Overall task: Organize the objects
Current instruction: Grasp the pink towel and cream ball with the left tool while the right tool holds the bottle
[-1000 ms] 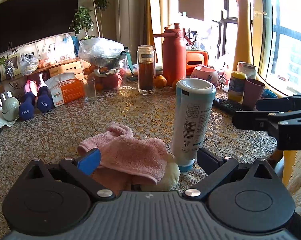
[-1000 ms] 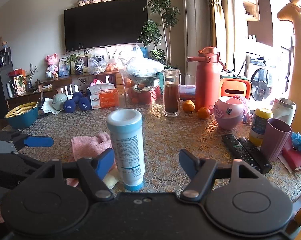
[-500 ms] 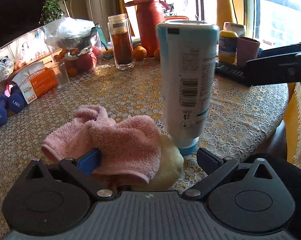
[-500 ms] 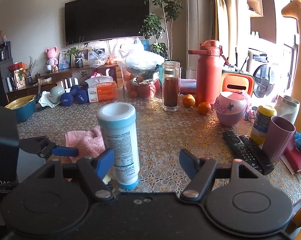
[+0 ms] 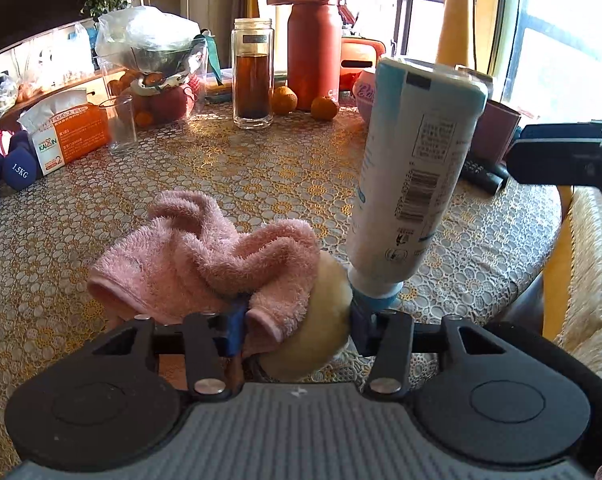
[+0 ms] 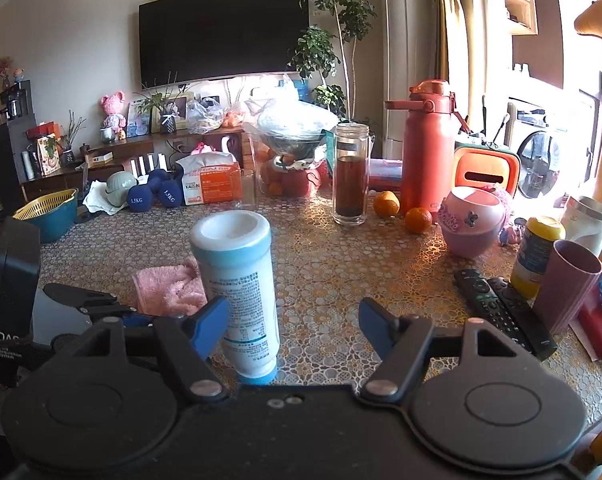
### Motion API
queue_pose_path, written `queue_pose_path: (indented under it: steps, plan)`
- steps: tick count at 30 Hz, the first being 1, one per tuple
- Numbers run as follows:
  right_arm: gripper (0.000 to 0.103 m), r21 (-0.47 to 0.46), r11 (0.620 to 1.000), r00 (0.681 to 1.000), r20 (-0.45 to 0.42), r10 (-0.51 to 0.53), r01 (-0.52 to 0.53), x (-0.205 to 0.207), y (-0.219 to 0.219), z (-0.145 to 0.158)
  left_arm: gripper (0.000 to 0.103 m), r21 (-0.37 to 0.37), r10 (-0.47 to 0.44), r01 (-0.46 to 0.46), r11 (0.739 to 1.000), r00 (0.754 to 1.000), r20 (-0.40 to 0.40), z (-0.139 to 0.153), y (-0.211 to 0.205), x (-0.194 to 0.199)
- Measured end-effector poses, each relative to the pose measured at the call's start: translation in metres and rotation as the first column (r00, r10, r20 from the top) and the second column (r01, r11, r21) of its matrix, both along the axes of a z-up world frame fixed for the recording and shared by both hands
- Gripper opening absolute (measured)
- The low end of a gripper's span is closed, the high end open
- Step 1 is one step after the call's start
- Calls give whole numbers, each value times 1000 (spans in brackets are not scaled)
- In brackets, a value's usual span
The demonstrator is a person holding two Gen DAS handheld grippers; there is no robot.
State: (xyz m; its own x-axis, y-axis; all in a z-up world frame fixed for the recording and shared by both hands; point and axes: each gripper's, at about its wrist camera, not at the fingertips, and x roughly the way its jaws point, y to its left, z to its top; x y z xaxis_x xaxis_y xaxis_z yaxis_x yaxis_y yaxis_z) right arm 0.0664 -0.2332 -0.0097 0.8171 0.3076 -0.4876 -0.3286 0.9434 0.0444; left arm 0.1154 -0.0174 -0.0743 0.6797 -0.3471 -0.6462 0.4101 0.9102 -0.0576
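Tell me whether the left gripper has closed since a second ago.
Yes. The left gripper has narrowed from wide open, now pinching the pink towel and the cream ball beside the standing bottle.

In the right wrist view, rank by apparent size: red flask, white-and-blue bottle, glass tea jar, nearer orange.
1. White-and-blue bottle, though nearness inflates it.
2. Red flask.
3. Glass tea jar.
4. Nearer orange, clearly smallest.

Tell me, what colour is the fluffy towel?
Pink. The towel shows best in the left wrist view.

Left gripper fingers closed in, right gripper fingers spread wide
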Motion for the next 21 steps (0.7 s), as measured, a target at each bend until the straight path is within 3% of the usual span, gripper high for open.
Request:
queue_pose_path:
  steps: [6,13,17,21]
  plan:
    - [72,0,997,996,27,82,-82,1,1,4,35,-81,18,-20,997,1000,-24,17,13,8]
    - [70,-85,975,977,40,209,-206,12,18,-7,33,-170,38,-42,985,999,-29,50,34,11]
    - [70,-114,964,966,76,249,-239,18,27,-10,33,-236,28,-30,971,1000,-13,84,43,2]
    - [70,-119,958,959,85,270,-260,25,30,-12,33,-257,2,14,966,998,61,125,43,-9]
